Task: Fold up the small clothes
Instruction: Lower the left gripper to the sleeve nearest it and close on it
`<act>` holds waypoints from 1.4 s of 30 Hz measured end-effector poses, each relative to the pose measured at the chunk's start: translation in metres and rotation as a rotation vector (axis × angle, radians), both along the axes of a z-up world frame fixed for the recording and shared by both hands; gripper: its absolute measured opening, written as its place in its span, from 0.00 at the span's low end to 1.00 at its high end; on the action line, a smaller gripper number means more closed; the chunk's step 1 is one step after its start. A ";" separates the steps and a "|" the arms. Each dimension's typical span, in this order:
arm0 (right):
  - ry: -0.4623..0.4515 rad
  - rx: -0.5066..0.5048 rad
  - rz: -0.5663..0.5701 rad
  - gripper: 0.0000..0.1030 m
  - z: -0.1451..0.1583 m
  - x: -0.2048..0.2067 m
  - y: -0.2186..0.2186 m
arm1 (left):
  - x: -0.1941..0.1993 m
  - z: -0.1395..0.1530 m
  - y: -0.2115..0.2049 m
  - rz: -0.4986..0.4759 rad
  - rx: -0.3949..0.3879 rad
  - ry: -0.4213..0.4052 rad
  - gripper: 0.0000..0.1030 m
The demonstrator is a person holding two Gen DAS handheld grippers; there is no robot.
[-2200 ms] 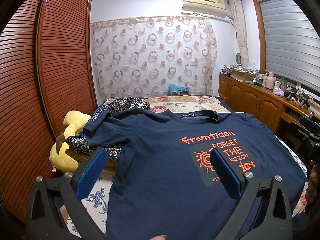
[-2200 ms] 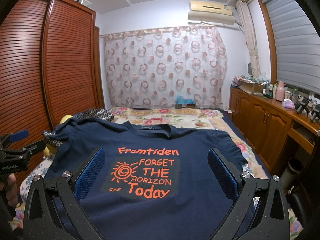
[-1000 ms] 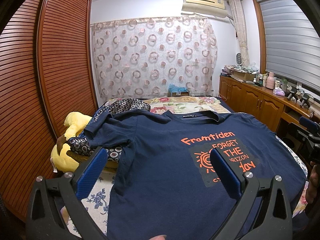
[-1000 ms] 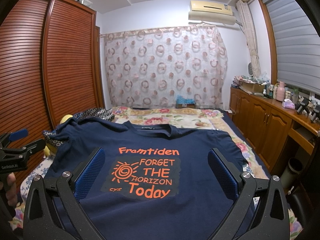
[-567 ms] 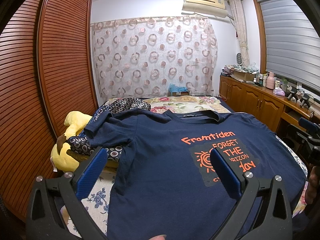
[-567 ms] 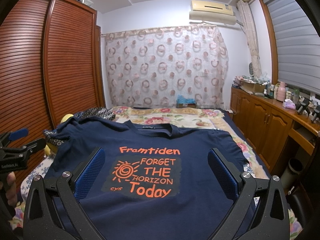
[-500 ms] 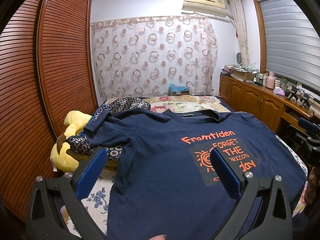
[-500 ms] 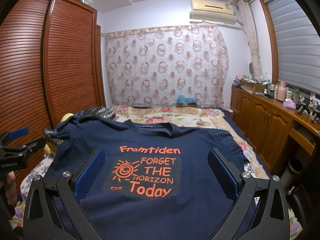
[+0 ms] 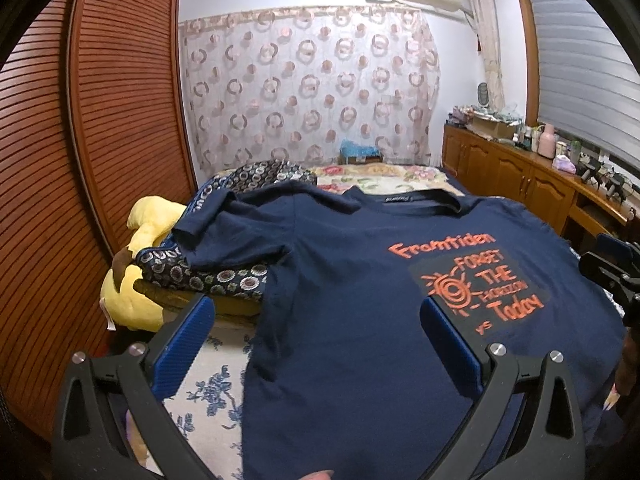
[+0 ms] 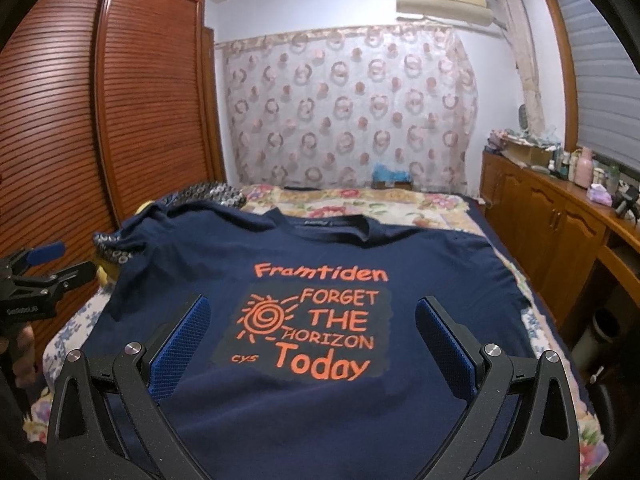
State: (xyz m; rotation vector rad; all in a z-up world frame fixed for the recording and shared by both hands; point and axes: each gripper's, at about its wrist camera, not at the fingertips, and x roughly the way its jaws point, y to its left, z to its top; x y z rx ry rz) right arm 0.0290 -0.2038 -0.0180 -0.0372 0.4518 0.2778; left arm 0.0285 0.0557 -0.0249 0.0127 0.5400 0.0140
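Right wrist view looks down a bedroom, where a bed (image 10: 448, 208) with a floral cover fills the floor between a louvred wooden wardrobe (image 10: 132, 100) and a low wooden cabinet (image 10: 552, 224). A navy T-shirt (image 10: 320, 256) lies spread front-up across the near part of the bed, collar toward the curtain (image 10: 352, 108), hem toward the camera. Its chest carries orange lettering, "Framtiden" above a dark panel with a spiral sun and "FORGET THE HORIZON Today". The body lies mostly flat with soft wrinkles. In the left wrist view the T-shirt (image 9: 352, 280) shows one sleeve rumpled and draped over a dark patterned cloth (image 9: 224, 276), which rests on a yellow plush toy (image 9: 132, 300) at the bed's wardrobe side.

The right gripper (image 10: 312, 334) hangs above the shirt's lower half, jaws spread wide and empty, its blue pads framing the print. The left gripper (image 9: 316, 344) hangs likewise released over the shirt's side edge, one pad over the floral cover, the other over navy fabric.
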 end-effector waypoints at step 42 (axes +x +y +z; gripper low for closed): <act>0.218 -0.125 0.242 1.00 -0.028 0.154 0.067 | 0.148 -0.011 0.139 0.052 -0.020 0.198 0.55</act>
